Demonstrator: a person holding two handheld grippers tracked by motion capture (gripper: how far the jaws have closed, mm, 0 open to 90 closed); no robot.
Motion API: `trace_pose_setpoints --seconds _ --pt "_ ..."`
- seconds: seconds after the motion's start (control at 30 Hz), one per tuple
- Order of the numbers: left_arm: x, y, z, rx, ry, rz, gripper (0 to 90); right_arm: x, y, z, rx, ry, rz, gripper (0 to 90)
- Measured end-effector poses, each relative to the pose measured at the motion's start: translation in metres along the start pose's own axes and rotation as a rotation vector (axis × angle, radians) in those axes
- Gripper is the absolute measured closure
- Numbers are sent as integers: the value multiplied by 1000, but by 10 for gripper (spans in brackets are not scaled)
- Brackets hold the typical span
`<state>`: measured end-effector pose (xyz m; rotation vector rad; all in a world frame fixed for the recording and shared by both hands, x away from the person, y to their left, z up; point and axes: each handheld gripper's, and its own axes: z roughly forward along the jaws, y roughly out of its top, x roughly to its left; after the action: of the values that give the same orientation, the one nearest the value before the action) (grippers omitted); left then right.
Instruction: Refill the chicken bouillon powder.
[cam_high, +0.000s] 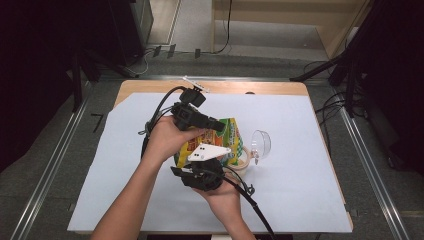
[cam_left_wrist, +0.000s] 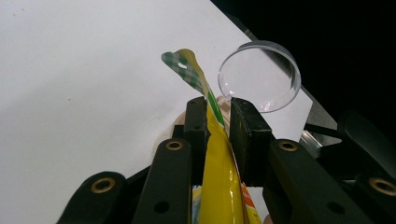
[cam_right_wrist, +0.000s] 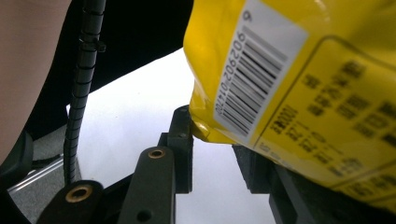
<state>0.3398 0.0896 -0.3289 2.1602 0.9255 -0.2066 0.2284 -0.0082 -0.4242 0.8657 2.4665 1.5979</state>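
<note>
A recording lab is showing itself here: black stands (cam_high: 80, 75) and cables (cam_high: 330, 107) are ringing a paper-covered surface (cam_high: 300, 190) on grey carpet (cam_high: 380, 150)

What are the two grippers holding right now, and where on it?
Both hold the yellow snack bag: the left gripper pinches its sealed top edge, the right gripper a bottom corner.

My table (cam_high: 150, 90) under a pale sheet (cam_high: 125, 165), a clear round dish (cam_high: 261, 144) tipped on its edge to my right, a tape roll (cam_high: 244, 159) just beside it
</note>
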Motion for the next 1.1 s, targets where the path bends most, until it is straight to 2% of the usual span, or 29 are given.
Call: trace_pose_setpoints --seconds 0.33,0.53,0.8,0.93,1.1 --pt "4 -8 0 4 -7 -9 772 -1 -8 1 -17 34 -9 654" --pt "3 -11 2 37 3 7 777 1 -12 3 -16 43 -41 587" --pt "6 -16 2 71 -38 4 786 1 -18 5 -9 48 -81 586" --pt "8 -19 3 98 -51 23 819 2 -21 8 4 50 -103 579" --pt "9 -21 3 125 -57 40 849 3 -23 13 18 64 -106 535"
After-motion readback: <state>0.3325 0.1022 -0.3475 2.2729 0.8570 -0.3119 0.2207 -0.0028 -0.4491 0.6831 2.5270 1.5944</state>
